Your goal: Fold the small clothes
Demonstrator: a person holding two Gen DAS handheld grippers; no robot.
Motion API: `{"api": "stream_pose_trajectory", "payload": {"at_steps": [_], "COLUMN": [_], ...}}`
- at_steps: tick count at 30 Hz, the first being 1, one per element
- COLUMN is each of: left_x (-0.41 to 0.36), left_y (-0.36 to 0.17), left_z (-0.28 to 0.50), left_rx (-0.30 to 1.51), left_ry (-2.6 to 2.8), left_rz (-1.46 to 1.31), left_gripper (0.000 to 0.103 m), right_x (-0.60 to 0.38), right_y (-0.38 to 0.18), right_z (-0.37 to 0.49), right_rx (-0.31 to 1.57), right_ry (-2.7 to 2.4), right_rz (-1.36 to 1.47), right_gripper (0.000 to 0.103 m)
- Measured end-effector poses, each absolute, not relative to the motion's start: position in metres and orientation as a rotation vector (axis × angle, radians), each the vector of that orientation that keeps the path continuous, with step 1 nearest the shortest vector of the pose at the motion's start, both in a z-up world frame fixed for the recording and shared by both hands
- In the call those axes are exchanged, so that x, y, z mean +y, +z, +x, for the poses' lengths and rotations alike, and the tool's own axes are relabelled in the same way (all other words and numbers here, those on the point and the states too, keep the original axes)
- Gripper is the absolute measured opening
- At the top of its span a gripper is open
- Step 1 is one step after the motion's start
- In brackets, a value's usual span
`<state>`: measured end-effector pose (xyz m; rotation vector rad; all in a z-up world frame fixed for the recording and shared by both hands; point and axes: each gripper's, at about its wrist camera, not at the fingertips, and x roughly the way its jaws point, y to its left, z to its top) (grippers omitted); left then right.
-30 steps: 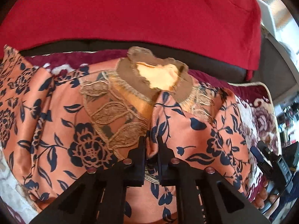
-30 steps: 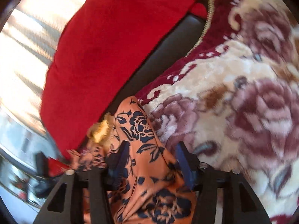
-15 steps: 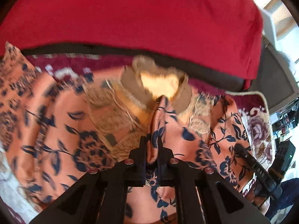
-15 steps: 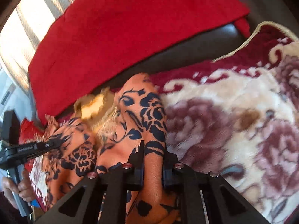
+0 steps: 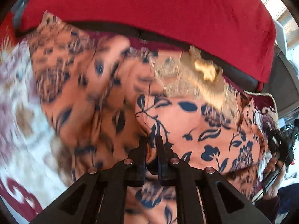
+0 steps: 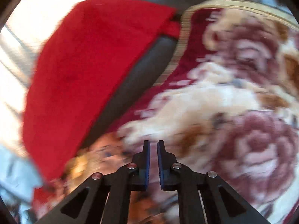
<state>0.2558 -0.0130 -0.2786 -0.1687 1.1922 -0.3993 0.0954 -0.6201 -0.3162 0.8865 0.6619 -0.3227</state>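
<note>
An orange garment [image 5: 201, 123] with a dark blue flower print and gold lace at the neck lies on a floral blanket. My left gripper [image 5: 151, 140] is shut on a fold of this garment and holds it up over the rest of the cloth. In the right wrist view my right gripper [image 6: 151, 145] has its jaws nearly together with a thin gap and no cloth between them. The garment [image 6: 104, 149] shows blurred to its lower left. The right gripper also shows at the right edge of the left wrist view [image 5: 278, 145].
A cream and maroon floral blanket [image 6: 233, 97] covers the seat. A red cloth [image 5: 149, 9] drapes over the dark sofa back [image 6: 134, 78] behind it. Bright windows lie beyond.
My left gripper has carried the pinched fold leftward across the garment. My right gripper has let go of the cloth and swung away to the right, over the blanket.
</note>
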Motion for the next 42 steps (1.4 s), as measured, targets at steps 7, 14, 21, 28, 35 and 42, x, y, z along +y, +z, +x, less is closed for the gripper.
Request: {"api": "stream_pose_trajectory", "payload": {"at_steps": [7,14,21,28,35,42], "left_x": [0.015,-0.009,-0.053,-0.06,-0.065,-0.094], "left_y": [-0.269,-0.272,-0.295,-0.277,-0.277,-0.293], "left_z": [0.252,0.292,0.309,0.299,0.313,0.306], "left_rx": [1.185,1.225,1.288,1.183,1.207,1.217], "left_ry": [-0.358,-0.364,-0.441,-0.516,-0.416,-0.522], "left_rz": [-0.194,-0.273,-0.167,-0.138,-0.043,0.043], "left_gripper": [0.019,0.062,0.008,0.003,0.098,0.045], "right_x": [-0.582,-0.584,-0.575,-0.588,-0.605,-0.621], "right_y": [-0.285,-0.321,-0.351,-0.325,-0.339,-0.348], "right_z": [0.112,0.192,0.216,0.196,0.193,0.186], "right_rx": [0.639,0.896,1.037,0.928,0.932,0.898], "right_ry": [-0.196,-0.182,-0.152,-0.152,-0.148,-0.079], "right_rz": [0.746,0.619,0.594,0.619,0.738,0.872], "right_gripper": [0.094,0.092,0.025,0.016,0.015,0.021]}}
